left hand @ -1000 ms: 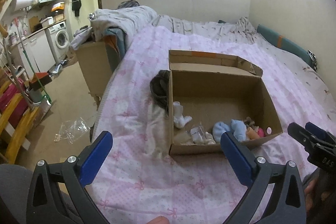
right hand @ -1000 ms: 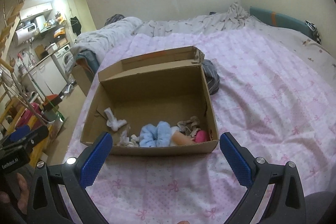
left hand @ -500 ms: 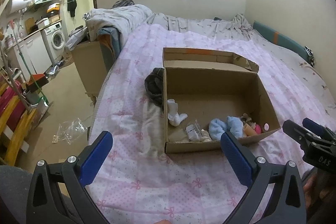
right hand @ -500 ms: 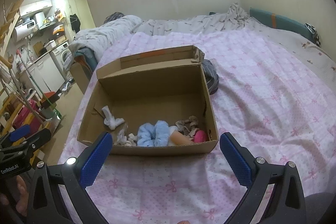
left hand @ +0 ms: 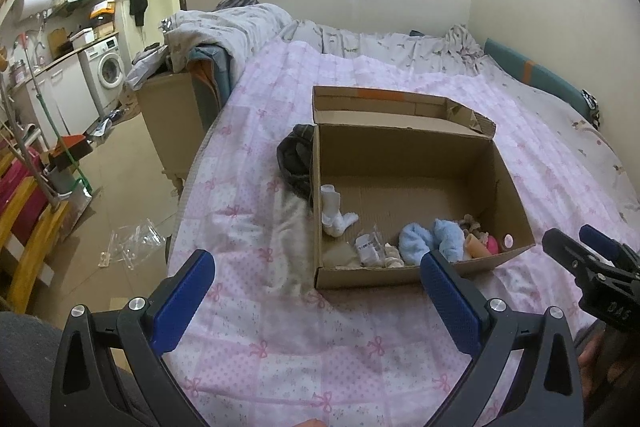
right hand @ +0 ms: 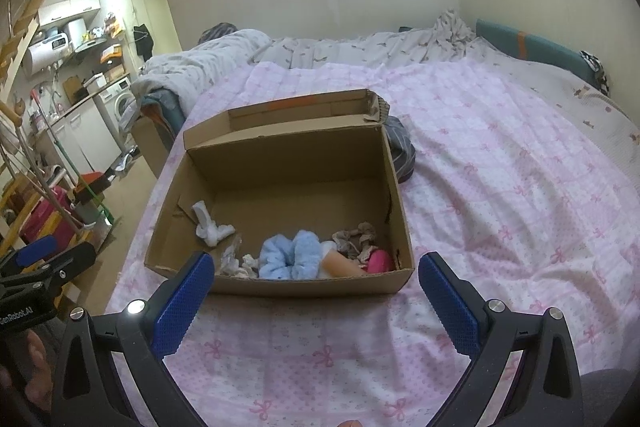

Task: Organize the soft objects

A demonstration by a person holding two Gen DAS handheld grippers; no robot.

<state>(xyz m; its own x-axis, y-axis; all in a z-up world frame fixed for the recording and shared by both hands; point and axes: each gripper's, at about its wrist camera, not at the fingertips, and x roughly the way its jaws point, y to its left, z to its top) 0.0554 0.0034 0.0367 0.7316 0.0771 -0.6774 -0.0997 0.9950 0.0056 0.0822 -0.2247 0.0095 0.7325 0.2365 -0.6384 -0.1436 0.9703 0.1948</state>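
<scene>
An open cardboard box (left hand: 404, 155) (right hand: 280, 163) sits on the pink bed. Inside along its near wall lie a white sock (left hand: 334, 215) (right hand: 210, 227), a light blue fluffy item (left hand: 430, 241) (right hand: 290, 255), crumpled white pieces (left hand: 370, 247), a beige knotted cloth (right hand: 356, 237), a peach item (right hand: 340, 265) and a pink one (right hand: 380, 261). My left gripper (left hand: 316, 291) is open and empty, short of the box. My right gripper (right hand: 312, 291) is open and empty, just short of the box's near wall. Each gripper shows in the other's view (left hand: 592, 259) (right hand: 44, 259).
A dark striped garment (left hand: 296, 159) (right hand: 400, 151) lies against the box's outer side. A grey duvet (left hand: 228, 27) is heaped at the bed's far left corner. Left of the bed are a cardboard unit (left hand: 172, 119), plastic wrap on the floor (left hand: 132, 243) and a yellow rack (left hand: 28, 239).
Both grippers have drawn back and risen slightly, so the box sits a little farther off in both views. Nothing was taken hold of or let go.
</scene>
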